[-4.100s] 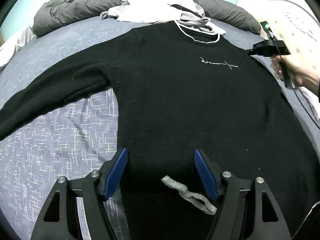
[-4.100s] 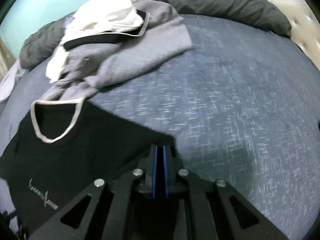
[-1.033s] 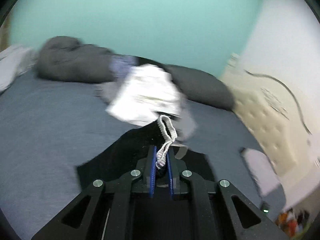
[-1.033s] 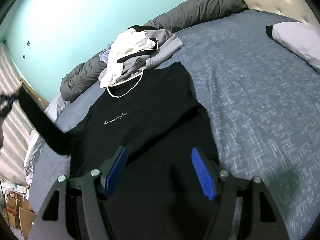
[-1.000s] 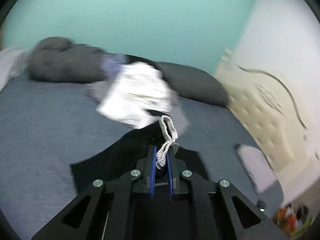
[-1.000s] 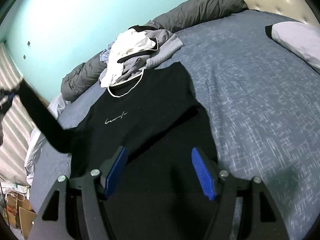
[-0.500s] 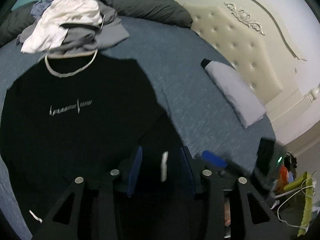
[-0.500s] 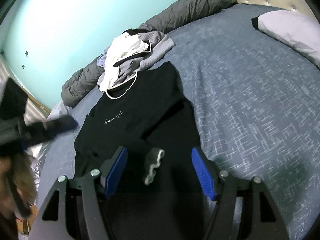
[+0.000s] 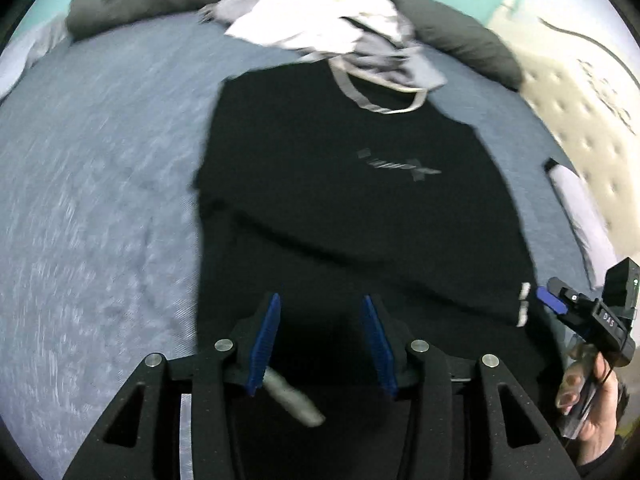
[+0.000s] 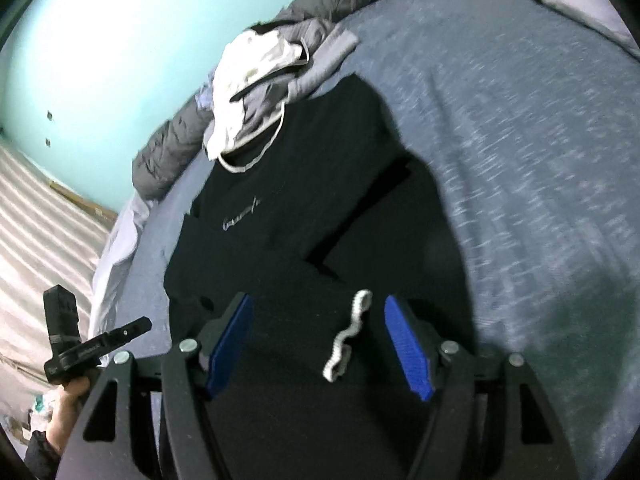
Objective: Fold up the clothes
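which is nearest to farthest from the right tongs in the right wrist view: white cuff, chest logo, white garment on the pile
1. white cuff, between the right tongs
2. chest logo, up and left on the black sweater
3. white garment, on the pile beyond the collar

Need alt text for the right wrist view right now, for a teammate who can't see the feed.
The open right gripper hovers over a black sweater lying on a blue-grey bed, both sleeves folded in across its body and a ribbed grey cuff between the fingers. Unfolded clothes are piled beyond its collar; the left gripper shows at lower left.
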Demonstrator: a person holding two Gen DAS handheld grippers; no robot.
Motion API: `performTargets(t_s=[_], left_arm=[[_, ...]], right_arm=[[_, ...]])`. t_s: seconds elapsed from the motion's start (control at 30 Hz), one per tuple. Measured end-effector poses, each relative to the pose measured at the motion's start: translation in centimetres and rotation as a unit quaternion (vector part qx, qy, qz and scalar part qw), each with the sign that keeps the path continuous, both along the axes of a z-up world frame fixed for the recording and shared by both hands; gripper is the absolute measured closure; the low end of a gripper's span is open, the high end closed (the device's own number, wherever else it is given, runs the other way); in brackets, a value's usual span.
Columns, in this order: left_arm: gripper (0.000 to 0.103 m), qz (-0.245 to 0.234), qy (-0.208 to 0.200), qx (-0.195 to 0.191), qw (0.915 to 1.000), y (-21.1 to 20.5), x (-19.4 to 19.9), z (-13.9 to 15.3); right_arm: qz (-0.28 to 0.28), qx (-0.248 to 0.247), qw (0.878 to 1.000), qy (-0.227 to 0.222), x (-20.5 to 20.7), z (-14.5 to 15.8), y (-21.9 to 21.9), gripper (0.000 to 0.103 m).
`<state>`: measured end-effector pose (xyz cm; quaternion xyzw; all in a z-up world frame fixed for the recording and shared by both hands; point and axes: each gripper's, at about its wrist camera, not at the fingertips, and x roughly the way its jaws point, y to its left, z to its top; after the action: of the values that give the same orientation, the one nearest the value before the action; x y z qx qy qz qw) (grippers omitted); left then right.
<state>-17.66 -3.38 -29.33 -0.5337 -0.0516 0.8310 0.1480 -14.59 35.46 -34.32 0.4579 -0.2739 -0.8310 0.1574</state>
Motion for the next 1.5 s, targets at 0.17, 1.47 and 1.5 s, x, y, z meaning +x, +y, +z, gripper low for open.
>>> performTargets(t_s=[0.17, 1.47, 1.5], left_arm=[[0.055, 0.031, -0.010, 0.002, 0.9995, -3.0, 0.6, -2.2], [0.065, 0.000, 0.029, -0.068, 0.9973, -3.1, -9.0, -3.2], [0.071, -0.006, 0.029, -0.076, 0.9967, -2.8, -9.2, -3.4]], right_arm=[[0.001, 0.032, 0.999, -0.031, -0.9, -1.8, -1.4, 0.033], [-0.071, 0.033, 0.992, 0.100, 2.3, 2.4, 2.9, 0.098], [-0.072, 0.033, 0.992, 0.099, 2.2, 2.3, 3.0, 0.098]])
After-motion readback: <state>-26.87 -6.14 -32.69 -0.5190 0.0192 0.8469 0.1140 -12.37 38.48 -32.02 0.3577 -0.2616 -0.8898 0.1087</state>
